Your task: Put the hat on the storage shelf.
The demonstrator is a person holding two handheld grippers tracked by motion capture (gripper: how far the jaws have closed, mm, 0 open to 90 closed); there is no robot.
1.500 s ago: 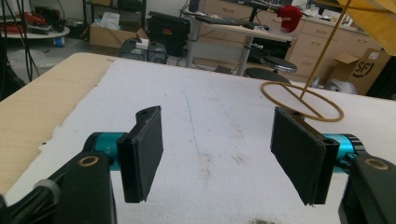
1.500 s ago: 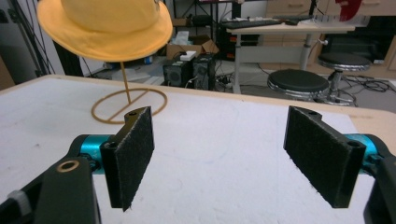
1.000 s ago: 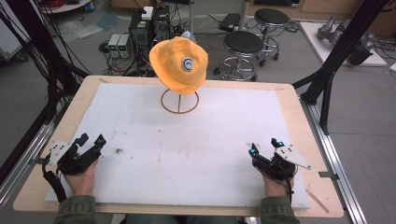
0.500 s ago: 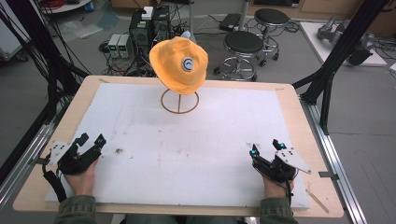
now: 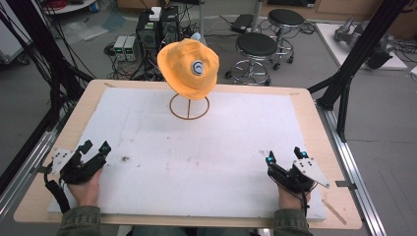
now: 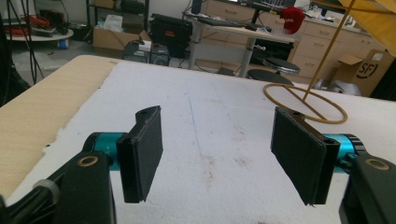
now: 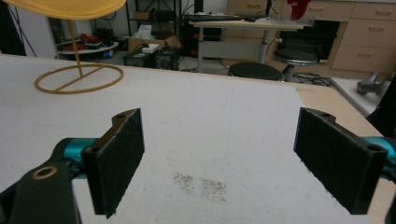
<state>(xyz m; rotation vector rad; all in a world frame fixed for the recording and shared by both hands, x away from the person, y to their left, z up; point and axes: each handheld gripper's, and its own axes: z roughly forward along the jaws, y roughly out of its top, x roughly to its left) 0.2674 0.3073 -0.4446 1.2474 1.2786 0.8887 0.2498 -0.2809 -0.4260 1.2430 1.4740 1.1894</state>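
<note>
1. Left gripper view: the left gripper [image 6: 217, 156] is seen with its jaws spread wide, nothing held between the 2 black pads [image 6: 144, 151]. Bare white mat [image 6: 210, 116] lies under and ahead of it.
2. Right gripper view: the right gripper [image 7: 233, 161] is likewise spread wide and empty; a dark smudge [image 7: 201, 184] on the mat sits just ahead between the jaws.
3. High view: both grippers are parked at the near edge of the table [image 5: 64, 128], the left gripper [image 5: 93, 152] at the near-left corner, the right gripper [image 5: 285, 157] at the near-right, well apart from each other.
4. The orange hat [image 5: 189, 69] is perched on a thin wire stand [image 5: 189, 105] at the far middle of the mat, well apart from both grippers, ahead and inward of each.
5. Only the stand's ring base [image 6: 306, 102] and stem are caught clearly in the left gripper view, with a sliver of hat at the top right corner.
6. Risk, judged: the stand looks light and top-heavy. A sideways pull on the hat, or a jaw knocking the stem, would likely tip it.
7. Risk, judged: soft fabric pinched by 1 gripper alone may slip or drag the stand along.
</note>
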